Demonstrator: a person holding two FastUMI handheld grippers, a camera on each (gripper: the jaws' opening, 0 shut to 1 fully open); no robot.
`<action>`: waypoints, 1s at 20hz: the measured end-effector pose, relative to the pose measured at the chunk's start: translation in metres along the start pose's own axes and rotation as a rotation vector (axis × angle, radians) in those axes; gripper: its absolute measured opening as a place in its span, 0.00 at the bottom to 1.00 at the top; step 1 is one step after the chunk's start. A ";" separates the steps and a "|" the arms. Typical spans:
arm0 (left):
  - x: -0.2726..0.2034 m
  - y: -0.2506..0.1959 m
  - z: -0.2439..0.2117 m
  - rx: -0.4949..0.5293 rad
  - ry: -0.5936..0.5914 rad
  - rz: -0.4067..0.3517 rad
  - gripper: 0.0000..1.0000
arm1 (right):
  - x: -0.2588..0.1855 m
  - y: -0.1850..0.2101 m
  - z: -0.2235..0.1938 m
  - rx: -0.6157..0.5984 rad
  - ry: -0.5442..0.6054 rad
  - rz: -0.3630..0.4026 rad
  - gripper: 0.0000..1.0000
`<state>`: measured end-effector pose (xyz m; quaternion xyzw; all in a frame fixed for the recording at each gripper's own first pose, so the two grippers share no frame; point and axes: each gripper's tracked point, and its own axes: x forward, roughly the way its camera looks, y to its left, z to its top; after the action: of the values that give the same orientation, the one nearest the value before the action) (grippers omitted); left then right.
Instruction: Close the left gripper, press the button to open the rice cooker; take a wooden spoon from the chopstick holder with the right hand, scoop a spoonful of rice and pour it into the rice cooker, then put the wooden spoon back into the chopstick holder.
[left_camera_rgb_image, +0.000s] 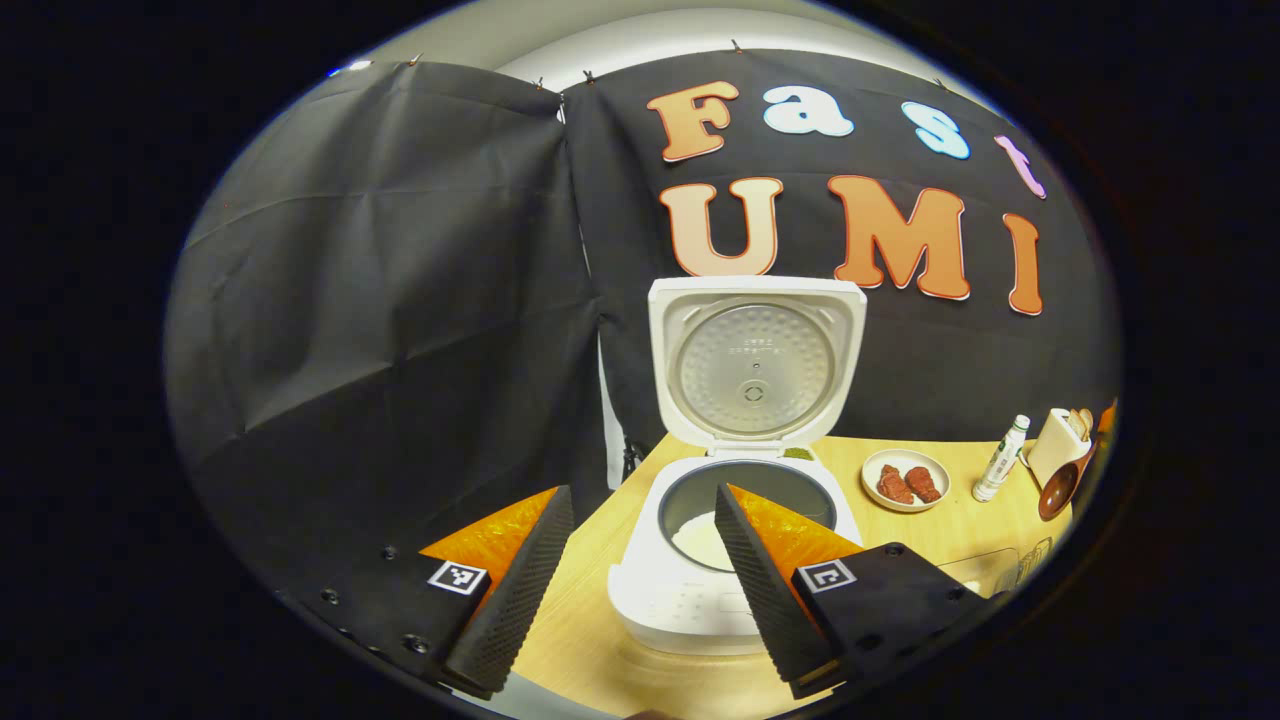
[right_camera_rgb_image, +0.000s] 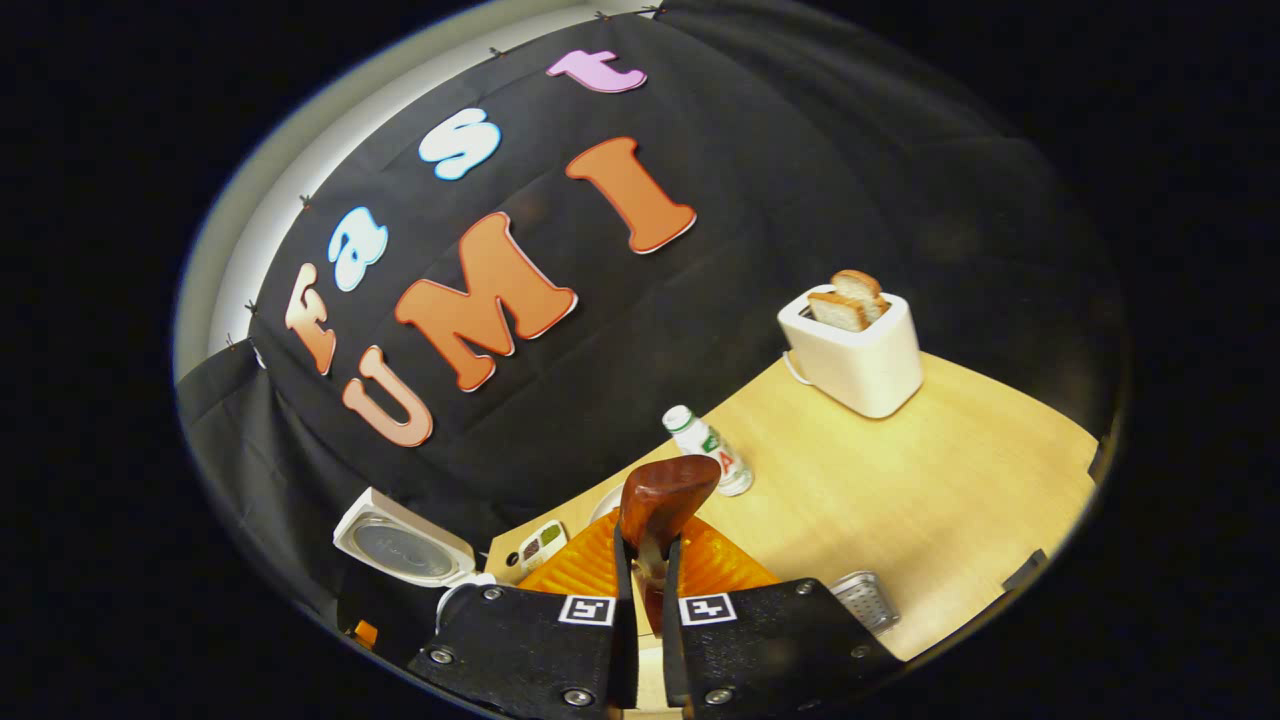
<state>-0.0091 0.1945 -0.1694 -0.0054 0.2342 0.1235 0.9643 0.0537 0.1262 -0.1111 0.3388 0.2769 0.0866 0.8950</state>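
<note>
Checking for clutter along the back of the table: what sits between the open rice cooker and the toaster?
In the left gripper view, a plate of reddish food, then a small white bottle, lie between rice cooker and toaster.

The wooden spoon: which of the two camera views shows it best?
The right gripper view. There the wooden spoon sits close and centred, clamped between the right gripper, its bowl clear. In the left gripper view it is a small brown shape at the far edge, beside the toaster.
</note>
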 end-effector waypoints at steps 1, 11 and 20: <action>-0.002 -0.010 0.003 0.005 -0.004 -0.014 0.96 | -0.005 -0.014 0.003 0.005 -0.006 -0.020 0.09; -0.014 -0.075 0.026 0.047 -0.043 -0.095 0.96 | -0.023 -0.102 -0.028 -0.016 0.040 -0.127 0.09; -0.003 -0.072 0.064 0.012 -0.080 -0.074 0.96 | -0.007 -0.142 -0.071 0.013 0.087 -0.186 0.10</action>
<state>0.0347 0.1282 -0.1142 -0.0033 0.1957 0.0862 0.9769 0.0037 0.0562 -0.2452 0.3131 0.3463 0.0158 0.8842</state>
